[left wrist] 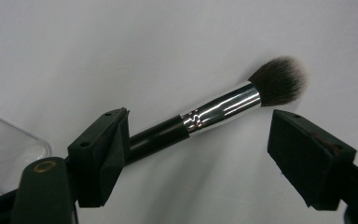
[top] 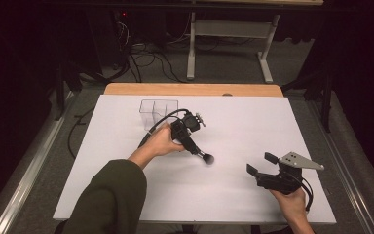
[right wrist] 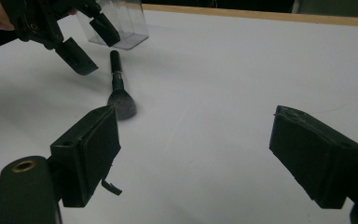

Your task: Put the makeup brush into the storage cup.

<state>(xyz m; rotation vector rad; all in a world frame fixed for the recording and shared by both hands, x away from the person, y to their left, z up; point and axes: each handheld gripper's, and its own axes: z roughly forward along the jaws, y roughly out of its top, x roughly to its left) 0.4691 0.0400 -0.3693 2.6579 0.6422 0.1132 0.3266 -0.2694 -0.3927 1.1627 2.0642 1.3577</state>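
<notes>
A: Where is everything sitting in the high view?
B: Table (top: pixel 126 190) is filling the middle; the box (top: pixel 158 113) is standing upper left of centre. The brush (top: pixel 202 155) is lying at centre, below-right of the box, head pointing lower right.
A: Grippers?
B: Left gripper (top: pixel 189 141) is hovering over the brush handle, between box and brush head. Right gripper (top: pixel 260 163) is sitting lower right, well apart from the brush.

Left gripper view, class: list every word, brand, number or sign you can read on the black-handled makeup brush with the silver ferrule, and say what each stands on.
None can be read. The black-handled makeup brush with the silver ferrule carries a small dark mark on the ferrule, too blurred to make out. The open left gripper over it bears no lettering.
</notes>
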